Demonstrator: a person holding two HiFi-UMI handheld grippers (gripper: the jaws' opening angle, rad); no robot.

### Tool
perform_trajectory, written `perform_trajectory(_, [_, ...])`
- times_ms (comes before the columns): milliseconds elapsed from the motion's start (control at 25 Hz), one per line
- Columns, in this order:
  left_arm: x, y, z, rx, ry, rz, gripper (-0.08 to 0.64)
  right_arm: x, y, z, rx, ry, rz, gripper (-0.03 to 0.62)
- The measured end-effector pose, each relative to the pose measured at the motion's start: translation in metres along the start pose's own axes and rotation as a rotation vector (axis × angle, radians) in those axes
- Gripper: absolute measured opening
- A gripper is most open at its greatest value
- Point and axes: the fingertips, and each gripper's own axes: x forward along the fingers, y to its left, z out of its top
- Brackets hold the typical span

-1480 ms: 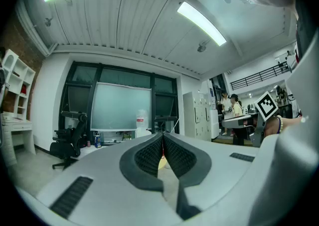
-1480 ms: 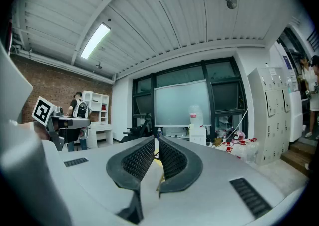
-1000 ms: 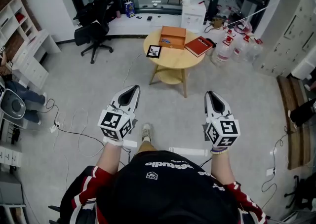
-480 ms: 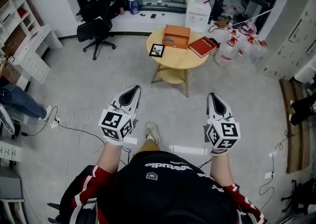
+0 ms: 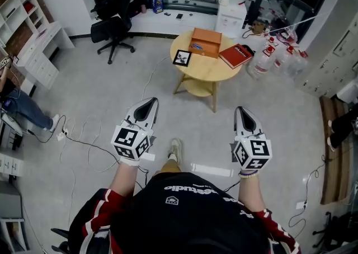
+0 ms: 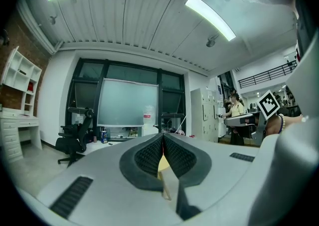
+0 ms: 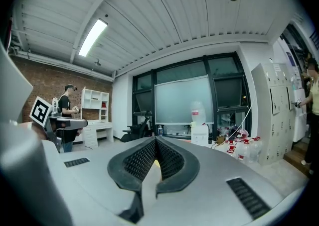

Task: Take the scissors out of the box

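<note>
Jaws meet empty on our left gripper; on our right gripper they have just closed on nothing. We see the orange box on the round table, well ahead.

round wooden table, red book on it, black office chair, water jugs

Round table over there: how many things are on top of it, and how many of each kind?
orange box: 1
red book: 1
black-and-white marker card: 1
Total on top of the round table: 3
</note>
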Motion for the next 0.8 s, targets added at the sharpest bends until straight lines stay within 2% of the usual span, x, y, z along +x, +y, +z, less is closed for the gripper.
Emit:
perform_trajectory(240, [0.027, 0.017, -0.007, -0.019, 0.007, 0.005, 0.018, 0.027, -0.013, 0.007, -0.016, 0.008, -0.001, 0.029])
perform_trajectory(520, [0.084, 0.039, -0.003, -0.036, 0.006, -0.010, 0.018, 0.068, -0.046, 0.022, -0.038, 0.027, -0.032, 0.029])
perform_trajectory(800, [0.149, 0.062, 0.011, -0.006, -0.002, -0.038, 0.018, 0.123, -0.074, 0.040, -0.036, 0.026, -0.052, 0.029])
